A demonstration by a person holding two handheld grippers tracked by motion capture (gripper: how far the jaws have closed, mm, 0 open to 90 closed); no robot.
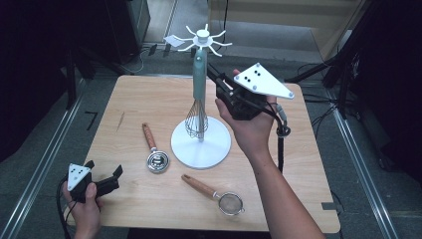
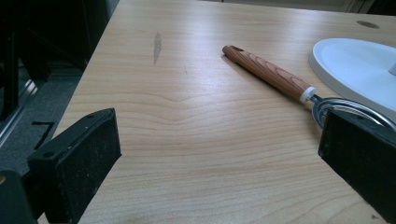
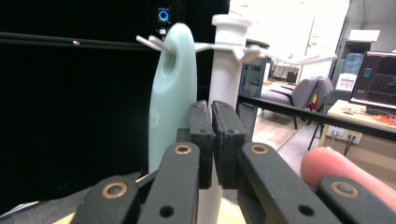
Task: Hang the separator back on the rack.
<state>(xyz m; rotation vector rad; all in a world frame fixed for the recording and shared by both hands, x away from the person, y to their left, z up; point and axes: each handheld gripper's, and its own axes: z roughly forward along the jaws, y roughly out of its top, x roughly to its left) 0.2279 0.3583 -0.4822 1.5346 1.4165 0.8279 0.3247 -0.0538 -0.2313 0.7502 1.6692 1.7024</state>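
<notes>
**Whisk on the rack, right tool closed beside it**

At the middle of the pale wooden desk [image 1: 149,99] stands a white utensil rack with a round base and a crown of curved hooks [image 1: 201,144]. A whisk with a pale green handle and a steel wire head [image 1: 198,94] hangs from one of those hooks, its wires just above the rack's base. In the right gripper view the hook passes through the hole at the top of the green handle, and the handle hangs just beside the white post.

The right tool [image 3: 213,140] is held up close to the whisk's handle, near the top of the rack, with its two black jaws pressed together on nothing; the handle lies just to one side of them, and I cannot tell whether it touches them. A person's right hand [image 1: 249,124] carries it.

The left tool [image 1: 104,177] rests low at the near left corner of the desk, its jaws wide apart and empty, held by the left hand [image 1: 85,209].

On the desk, left of the rack's base, lies a steel utensil with a brown wooden handle [image 1: 153,149]. Nearer the front edge lies a small wire-mesh strainer with a wooden handle [image 1: 216,195], well apart from both tools.
</notes>
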